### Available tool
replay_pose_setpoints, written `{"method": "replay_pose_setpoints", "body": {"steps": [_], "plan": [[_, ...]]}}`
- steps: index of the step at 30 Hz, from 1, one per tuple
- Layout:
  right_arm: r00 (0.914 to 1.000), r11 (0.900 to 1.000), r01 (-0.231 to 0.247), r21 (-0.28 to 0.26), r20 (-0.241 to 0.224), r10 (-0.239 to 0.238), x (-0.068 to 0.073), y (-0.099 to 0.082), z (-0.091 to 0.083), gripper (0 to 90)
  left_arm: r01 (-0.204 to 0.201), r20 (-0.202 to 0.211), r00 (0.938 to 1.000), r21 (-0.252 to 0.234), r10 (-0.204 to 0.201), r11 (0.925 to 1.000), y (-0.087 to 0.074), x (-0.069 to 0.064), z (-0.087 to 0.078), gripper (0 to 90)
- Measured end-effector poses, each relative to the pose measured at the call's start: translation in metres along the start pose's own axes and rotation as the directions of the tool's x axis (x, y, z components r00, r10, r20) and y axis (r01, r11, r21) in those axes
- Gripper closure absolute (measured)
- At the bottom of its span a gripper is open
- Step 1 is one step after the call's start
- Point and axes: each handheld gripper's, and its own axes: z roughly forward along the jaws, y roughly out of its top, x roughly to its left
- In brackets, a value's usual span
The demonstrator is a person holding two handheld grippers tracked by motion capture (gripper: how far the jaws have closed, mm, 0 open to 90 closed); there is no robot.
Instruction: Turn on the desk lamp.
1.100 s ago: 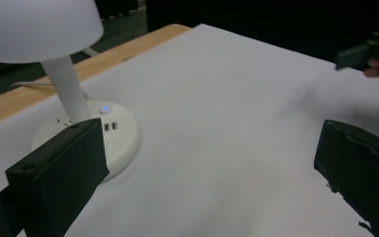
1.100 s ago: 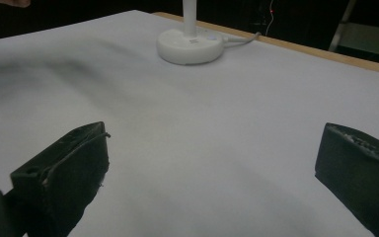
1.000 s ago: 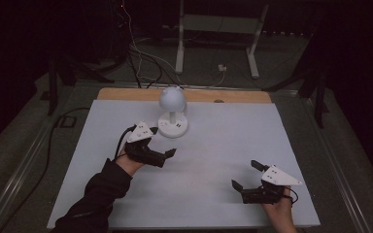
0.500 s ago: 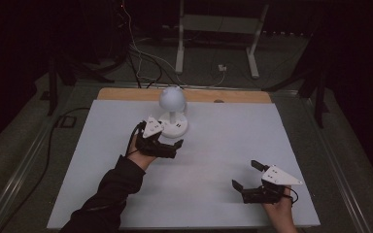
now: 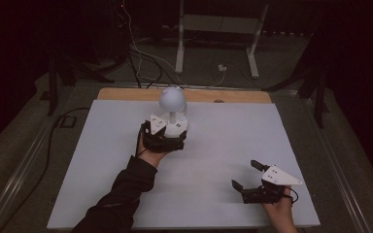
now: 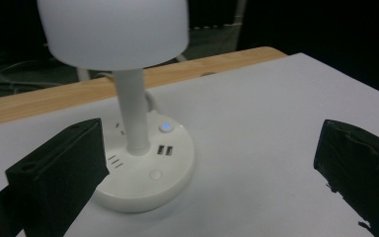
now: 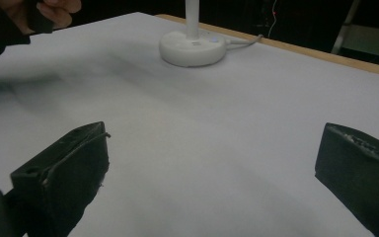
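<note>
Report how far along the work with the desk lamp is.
Done: the left tool has closed in on the desk lamp, open, one jaw beside its round base. In hand: nothing is gripped or pressed yet; the shade looks unlit. Left: whatever contact is meant. The right tool rests open near the table's front.

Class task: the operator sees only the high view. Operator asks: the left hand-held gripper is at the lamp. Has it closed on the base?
Observer: No. In the left gripper view its jaws stand wide apart, the lamp base between them, nearer one jaw.
Operator: Anything on the base I should avoid?
Observer: A small button glowing blue sits near the stem, with two USB ports beside it.
Operator: Is the right hand-held gripper holding anything?
Observer: No. Its own view shows open jaws over bare white table.
</note>
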Motion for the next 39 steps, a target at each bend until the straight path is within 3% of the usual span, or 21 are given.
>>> {"method": "replay_pose_setpoints", "body": {"steps": [3, 12, 16, 21, 24, 28, 29, 31, 32, 33, 35, 39], "plan": [[1.0000, 1.0000, 0.002, -0.001, -0.004, -0.002, 0.000, 0.000, 0.000, 0.0, 0.017, -0.056, 0.9983, -0.005, -0.018, 0.9998, -0.002, -0.003, 0.005, 0.3], [1.0000, 1.0000, 0.005, -0.008, -0.004, -0.005, 0.000, 0.001, -0.001, 0.0, 0.006, -0.122, 0.9926, 0.011, -0.005, 0.9999, -0.007, -0.010, 0.021, 1.7], [1.0000, 1.0000, 0.001, -0.007, -0.006, -0.001, -0.001, 0.000, -0.001, 0.0, 0.038, -0.189, 0.9813, 0.008, -0.036, 0.9992, -0.012, -0.007, 0.030, 5.5], [1.0000, 1.0000, 0.001, -0.009, -0.010, -0.001, 0.000, 0.001, -0.001, 0.0, 0.044, -0.205, 0.9779, 0.020, -0.039, 0.9988, -0.016, -0.005, 0.036, 14.7], [0.9999, 1.0000, 0.003, -0.008, -0.012, -0.003, 0.000, 0.001, -0.001, 0.0, 0.034, -0.230, 0.9727, 0.016, -0.030, 0.9993, -0.018, -0.005, 0.040, 16.5], [0.9999, 1.0000, -0.001, -0.001, -0.013, 0.001, 0.000, 0.000, 0.000, 0.0, 0.049, -0.234, 0.9712, 0.016, -0.044, 0.9987, -0.019, -0.002, 0.043, 25.2], [0.9999, 1.0000, -0.001, -0.004, -0.012, 0.001, -0.001, 0.000, -0.001, 0.0, 0.044, -0.237, 0.9707, 0.017, -0.039, 0.9989, -0.020, -0.001, 0.044, 32.3], [0.9999, 1.0000, -0.004, -0.005, -0.011, 0.004, -0.001, 0.000, -0.001, 0.0, 0.059, -0.226, 0.9727, 0.017, -0.053, 0.9981, -0.020, 0.001, 0.045, 35.8], [0.9999, 1.0000, -0.009, -0.002, -0.013, 0.009, -0.001, 0.000, -0.001, 0.0, 0.059, -0.226, 0.9727, 0.020, -0.053, 0.9981, -0.021, 0.001, 0.046, 44.2], [0.9999, 1.0000, -0.009, -0.002, -0.013, 0.009, -0.001, 0.000, -0.001, 0.0, 0.053, -0.234, 0.9712, 0.022, -0.047, 0.9983, -0.021, 0.001, 0.047, 44.2], [0.9999, 1.0000, -0.003, -0.005, -0.013, 0.003, -0.001, 0.000, -0.001, 0.0, 0.051, -0.234, 0.9712, 0.018, -0.045, 0.9985, -0.021, 0.002, 0.048, 54.9], [0.9999, 1.0000, -0.007, -0.003, -0.013, 0.007, -0.001, 0.000, -0.001, 0.0, 0.044, -0.236, 0.9709, 0.018, -0.039, 0.9989, -0.021, 0.003, 0.049, 62.4]]}}
